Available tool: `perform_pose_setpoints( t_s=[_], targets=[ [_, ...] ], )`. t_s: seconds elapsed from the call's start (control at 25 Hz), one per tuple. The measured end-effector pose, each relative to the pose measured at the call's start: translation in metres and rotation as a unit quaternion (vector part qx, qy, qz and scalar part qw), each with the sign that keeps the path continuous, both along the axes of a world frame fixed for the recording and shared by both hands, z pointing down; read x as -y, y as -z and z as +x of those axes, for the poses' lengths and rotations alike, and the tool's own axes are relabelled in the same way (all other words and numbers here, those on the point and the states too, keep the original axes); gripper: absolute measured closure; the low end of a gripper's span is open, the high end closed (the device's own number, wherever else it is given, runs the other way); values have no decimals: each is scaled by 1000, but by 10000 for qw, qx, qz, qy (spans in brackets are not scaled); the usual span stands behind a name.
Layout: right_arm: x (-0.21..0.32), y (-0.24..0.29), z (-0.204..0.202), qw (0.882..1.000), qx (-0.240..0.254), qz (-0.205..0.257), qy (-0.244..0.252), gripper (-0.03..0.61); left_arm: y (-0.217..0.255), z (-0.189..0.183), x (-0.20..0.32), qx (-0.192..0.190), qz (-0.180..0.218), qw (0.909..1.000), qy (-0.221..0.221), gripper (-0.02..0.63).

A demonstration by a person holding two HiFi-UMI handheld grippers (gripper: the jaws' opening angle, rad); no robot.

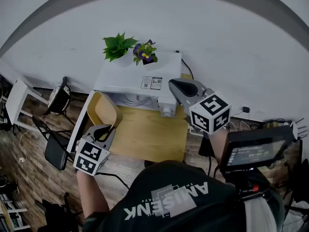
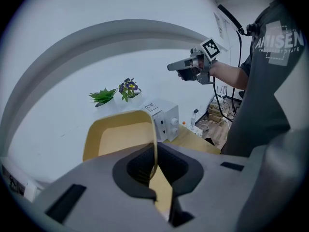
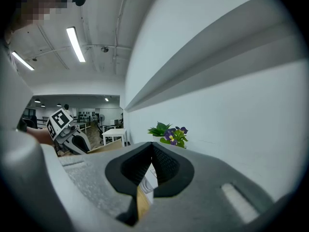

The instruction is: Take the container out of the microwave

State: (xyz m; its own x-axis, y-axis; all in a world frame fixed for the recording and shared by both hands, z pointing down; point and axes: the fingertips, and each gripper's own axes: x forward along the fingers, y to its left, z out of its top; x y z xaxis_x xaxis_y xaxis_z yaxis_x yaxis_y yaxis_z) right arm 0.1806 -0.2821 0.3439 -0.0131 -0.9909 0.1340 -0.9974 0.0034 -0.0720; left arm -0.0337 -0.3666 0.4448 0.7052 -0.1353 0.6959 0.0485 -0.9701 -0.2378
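Observation:
A white microwave (image 1: 140, 79) (image 2: 163, 117) stands at the back of a wooden table (image 1: 154, 134). A tan, shallow container (image 1: 104, 111) (image 2: 120, 137) hangs to the left of it, out in front of the table's left edge. My left gripper (image 1: 111, 128) (image 2: 154, 166) is shut on the container's near rim, which runs between the pads. My right gripper (image 1: 173, 85) (image 3: 152, 166) is held up by the microwave's right front corner, shut with nothing in it. It also shows in the left gripper view as a right gripper (image 2: 170, 67) raised high.
Two potted plants (image 1: 130, 47) (image 3: 169, 132) sit on top of the microwave. A long white panel (image 1: 79, 124) runs along the container's left side. Black chairs (image 1: 55, 149) and a white side table (image 1: 17, 100) stand at the left, and a screen (image 1: 256, 146) at the right.

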Motion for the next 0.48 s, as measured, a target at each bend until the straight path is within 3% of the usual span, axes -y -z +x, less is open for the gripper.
perform_pose_setpoints(
  t_s=[0.48],
  targets=[
    [0, -4, 9, 9997, -26, -169, -200, 574, -15, 1, 10, 190, -36, 9998, -39, 597]
  ],
)
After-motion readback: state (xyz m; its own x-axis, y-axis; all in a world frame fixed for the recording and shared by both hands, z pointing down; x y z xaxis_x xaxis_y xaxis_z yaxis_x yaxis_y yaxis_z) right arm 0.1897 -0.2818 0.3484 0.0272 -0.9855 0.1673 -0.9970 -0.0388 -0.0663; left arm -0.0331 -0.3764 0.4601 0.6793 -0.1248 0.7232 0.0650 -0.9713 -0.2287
